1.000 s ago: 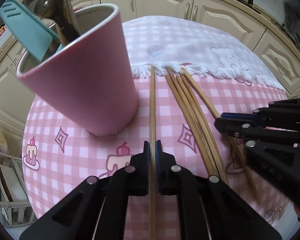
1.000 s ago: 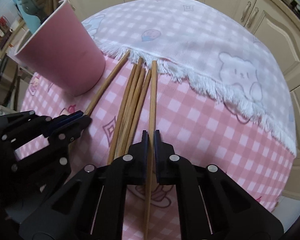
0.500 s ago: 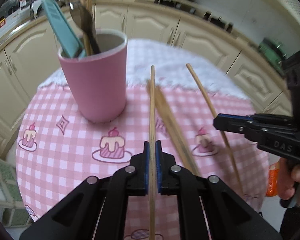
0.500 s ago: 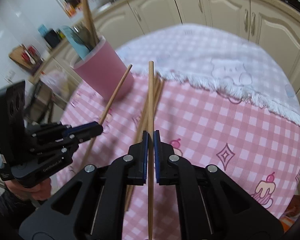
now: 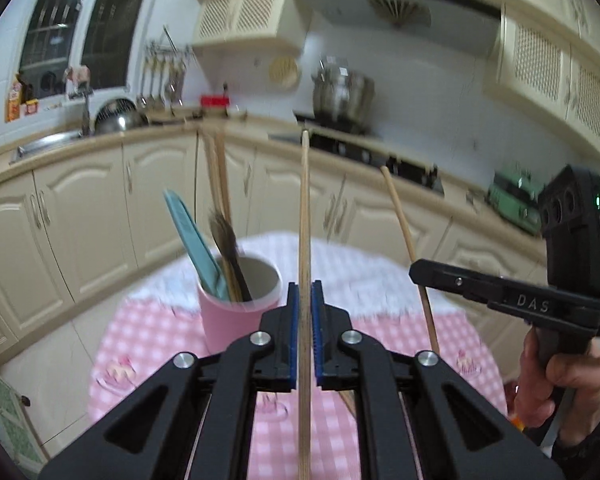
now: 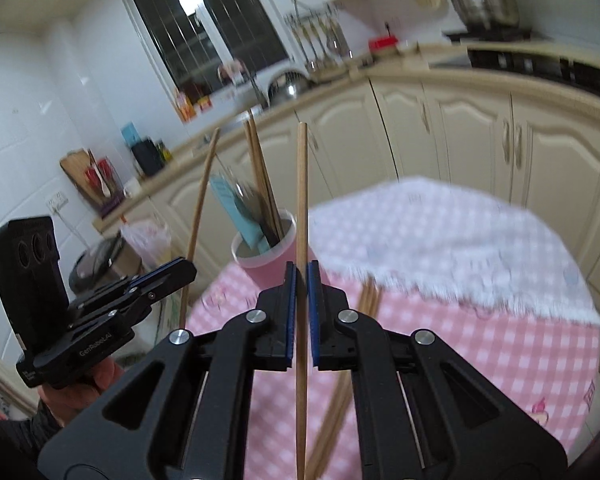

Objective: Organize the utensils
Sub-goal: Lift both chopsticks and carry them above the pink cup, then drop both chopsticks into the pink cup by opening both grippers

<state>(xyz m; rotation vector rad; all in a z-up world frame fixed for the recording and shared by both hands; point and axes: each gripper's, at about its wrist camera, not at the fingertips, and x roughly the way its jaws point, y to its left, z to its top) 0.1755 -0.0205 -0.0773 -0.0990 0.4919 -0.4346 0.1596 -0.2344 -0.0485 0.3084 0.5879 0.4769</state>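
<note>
One chopstick [image 5: 305,216] is being clamped by the left tool [image 5: 305,304], another chopstick [image 6: 301,216] by the right tool [image 6: 301,300], both raised over the table [image 6: 520,344]. The pink cup [image 5: 236,312] w/ utensils is standing just beyond; remaining chopsticks [image 6: 340,396] are lying on the checked cloth.

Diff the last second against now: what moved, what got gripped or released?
Both grippers rose off the table and tilted up, each carrying its chopstick: left gripper its chopstick, right gripper its chopstick. Nothing gripped or released. Pink cup and the loose chopsticks on the tablecloth stayed put.
</note>
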